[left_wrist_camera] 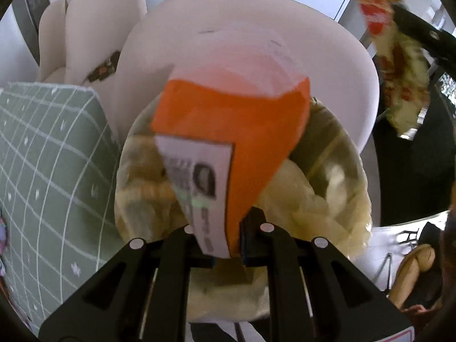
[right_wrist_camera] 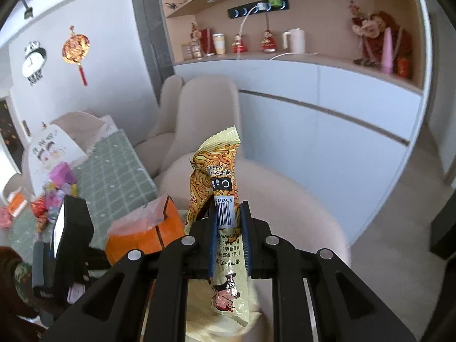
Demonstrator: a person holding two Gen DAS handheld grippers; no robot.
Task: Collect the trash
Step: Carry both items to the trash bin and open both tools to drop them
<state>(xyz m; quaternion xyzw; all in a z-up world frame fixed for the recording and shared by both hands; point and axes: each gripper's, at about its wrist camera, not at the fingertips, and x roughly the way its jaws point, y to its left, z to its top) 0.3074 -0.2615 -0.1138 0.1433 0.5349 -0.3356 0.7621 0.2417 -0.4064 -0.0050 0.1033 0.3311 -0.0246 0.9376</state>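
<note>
You held the left gripper (left_wrist_camera: 225, 245) with its jaws closed on the lower corner of an orange box (left_wrist_camera: 228, 131), which carried a white printed label and a clear plastic-wrapped top. The box hung directly above the bin (left_wrist_camera: 356, 176), which suggests you had brought it there to drop it in. The bin was lined with a pale plastic bag and already held crumpled yellowish wrappers and bags; how full it was below them could not be told. Behind the bin stood a beige chair (left_wrist_camera: 327, 42), and beside the bin, on its left, lay the green checked tablecloth (left_wrist_camera: 51, 156) of a table. You held the right gripper (right_wrist_camera: 229, 228) up and to the right of the bin, its jaws nearly shut on the middle of a noodle snack wrapper (right_wrist_camera: 219, 176), pinched across the barcode with both ends free. The wrapper stood upright, well clear of the bin, apparently waiting its turn. Further litter, bright and mixed, remained on the tablecloth far from the bin (right_wrist_camera: 51, 199). In my judgement the box was to be released first, then the wrapper.
</note>
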